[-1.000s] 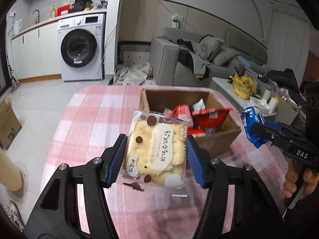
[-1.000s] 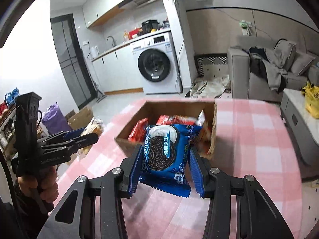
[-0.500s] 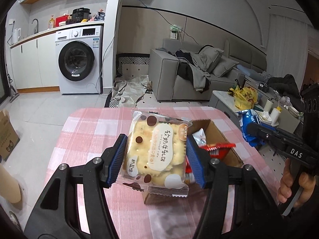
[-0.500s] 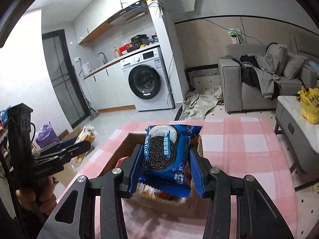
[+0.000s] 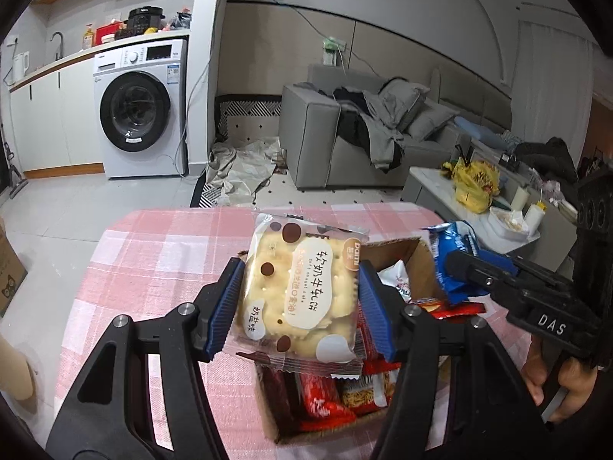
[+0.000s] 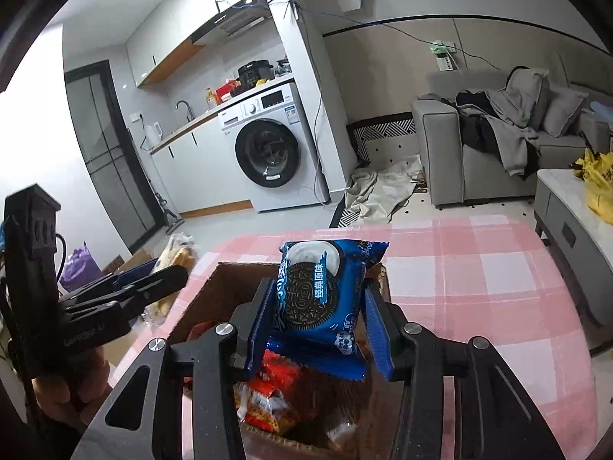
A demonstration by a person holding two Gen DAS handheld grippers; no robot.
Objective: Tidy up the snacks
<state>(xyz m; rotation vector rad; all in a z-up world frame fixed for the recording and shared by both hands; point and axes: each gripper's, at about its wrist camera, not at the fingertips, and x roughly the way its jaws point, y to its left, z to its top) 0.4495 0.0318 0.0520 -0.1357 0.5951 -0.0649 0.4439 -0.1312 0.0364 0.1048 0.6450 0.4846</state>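
My left gripper (image 5: 300, 308) is shut on a cream cracker packet (image 5: 302, 291) with brown dots, held above the near end of an open cardboard box (image 5: 402, 253). The box holds several red snack packets (image 5: 325, 402). My right gripper (image 6: 320, 318) is shut on a blue Oreo packet (image 6: 322, 299), held above the same box (image 6: 226, 287). In the left wrist view the right gripper (image 5: 459, 268) with the blue packet (image 5: 452, 241) is over the box's right side. In the right wrist view the left gripper (image 6: 153, 283) is at the left.
The box stands on a table with a pink checked cloth (image 5: 161, 253). Beyond the table are a washing machine (image 5: 141, 107), a grey sofa (image 5: 345, 134) and a low white table (image 5: 479, 199) with a yellow bag.
Both grippers have moved forward over the box with their packets. The box now lies right under them, and its red packets show below the fingers.
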